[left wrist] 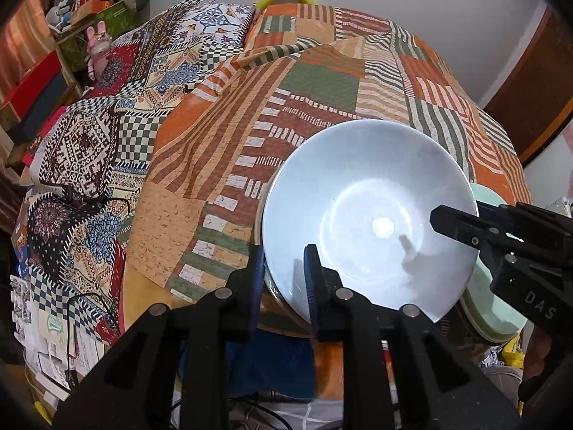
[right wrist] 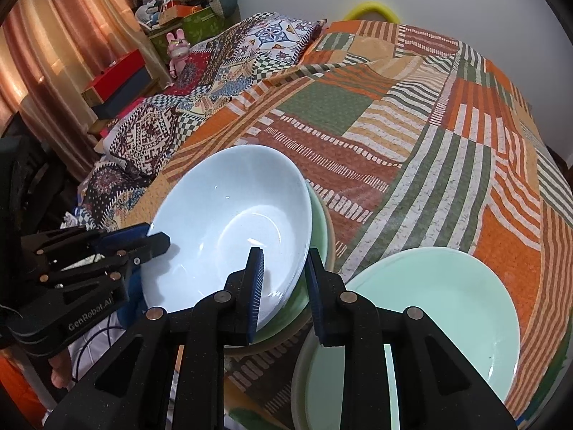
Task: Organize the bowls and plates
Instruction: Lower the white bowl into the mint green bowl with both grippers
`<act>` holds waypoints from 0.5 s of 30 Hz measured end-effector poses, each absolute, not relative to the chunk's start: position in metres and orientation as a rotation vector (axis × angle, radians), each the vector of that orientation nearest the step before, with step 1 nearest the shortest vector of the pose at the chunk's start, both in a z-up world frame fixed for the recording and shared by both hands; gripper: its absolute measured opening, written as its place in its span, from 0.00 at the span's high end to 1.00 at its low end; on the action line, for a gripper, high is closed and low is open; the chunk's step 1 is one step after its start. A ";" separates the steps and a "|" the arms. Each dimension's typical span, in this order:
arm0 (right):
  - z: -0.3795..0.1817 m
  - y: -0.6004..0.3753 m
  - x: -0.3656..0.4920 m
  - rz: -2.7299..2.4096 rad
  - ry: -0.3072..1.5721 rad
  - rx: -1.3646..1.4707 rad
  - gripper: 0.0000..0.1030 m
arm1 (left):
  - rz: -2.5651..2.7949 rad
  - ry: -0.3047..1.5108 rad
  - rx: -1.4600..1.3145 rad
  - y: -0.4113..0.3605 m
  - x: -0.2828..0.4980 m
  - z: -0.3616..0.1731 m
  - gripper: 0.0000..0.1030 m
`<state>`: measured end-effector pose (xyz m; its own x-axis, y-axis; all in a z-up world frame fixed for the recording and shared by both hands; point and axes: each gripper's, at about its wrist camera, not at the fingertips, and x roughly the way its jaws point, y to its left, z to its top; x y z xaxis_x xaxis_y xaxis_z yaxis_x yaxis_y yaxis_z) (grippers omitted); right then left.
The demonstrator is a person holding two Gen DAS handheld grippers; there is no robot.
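Observation:
A pale blue bowl [left wrist: 358, 197] [right wrist: 215, 197] sits tilted in a green bowl [right wrist: 318, 222] on the patchwork bedspread [right wrist: 412, 125]. My left gripper [left wrist: 283, 268] [right wrist: 157, 236] straddles the blue bowl's near-left rim, one finger inside and one outside. A strip of bowl shows between the inner pad and the rim. My right gripper [right wrist: 284, 268] [left wrist: 454, 215] has one finger inside the blue bowl and one outside the green rim, closed on that edge. A second stack of pale green dishes [right wrist: 429, 304] [left wrist: 490, 286] lies just to the right.
A tan rim [right wrist: 332, 240] shows under the green bowl. Patterned pillows [left wrist: 118, 136] lie to the left. Beyond them are boxes [right wrist: 118, 71], a pink rabbit toy [right wrist: 176, 50] and an orange curtain [right wrist: 53, 53]. A yellow ring [right wrist: 372, 9] is at the bed's far end.

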<state>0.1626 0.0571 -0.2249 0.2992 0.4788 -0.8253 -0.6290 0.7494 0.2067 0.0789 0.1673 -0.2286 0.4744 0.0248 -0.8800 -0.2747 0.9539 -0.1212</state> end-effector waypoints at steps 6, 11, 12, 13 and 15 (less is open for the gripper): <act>-0.223 0.056 0.160 0.742 1.026 -0.186 0.78 | 0.175 1.064 -0.275 0.170 0.077 -0.228 0.79; -0.212 0.053 0.155 0.714 0.953 -0.222 0.68 | 0.175 1.050 -0.275 0.171 0.075 -0.224 0.79; -0.208 0.051 0.155 0.720 0.939 -0.215 0.62 | 0.173 1.046 -0.275 0.172 0.075 -0.223 0.79; -0.204 0.049 0.154 0.722 0.922 -0.210 0.59 | 0.173 1.039 -0.275 0.172 0.074 -0.220 0.79; -0.200 0.048 0.154 0.714 0.899 -0.212 0.54 | 0.174 1.026 -0.275 0.172 0.072 -0.216 0.79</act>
